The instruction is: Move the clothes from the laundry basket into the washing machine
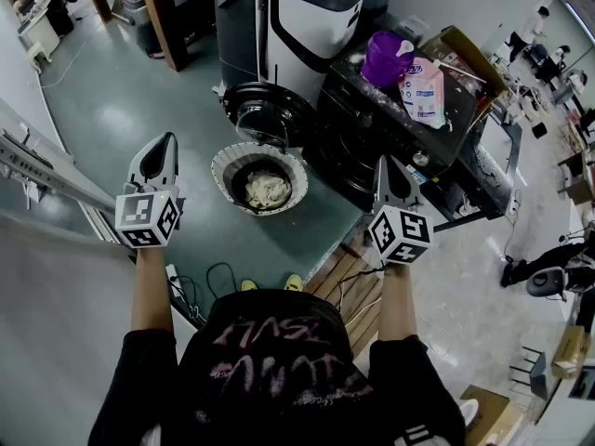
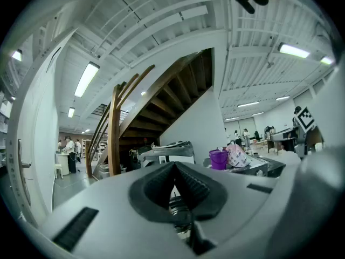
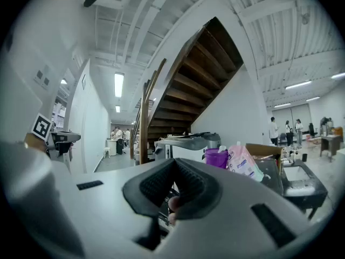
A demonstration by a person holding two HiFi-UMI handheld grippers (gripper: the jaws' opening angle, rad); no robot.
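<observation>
It seems no step has begun yet: the left gripper (image 1: 167, 140) and right gripper (image 1: 381, 163) are both closed and empty; next, one should open and lower to the clothes (image 1: 266, 190) in the laundry basket (image 1: 223, 162) ahead, between them

Illumination is bright and even, supplied by ceiling strip lights (image 2: 86, 79). The floor (image 1: 119, 117) shows soft glare patches. All views carry strong fisheye curvature. Both gripper views have black vignetted corners and a defocused near foreground.
</observation>
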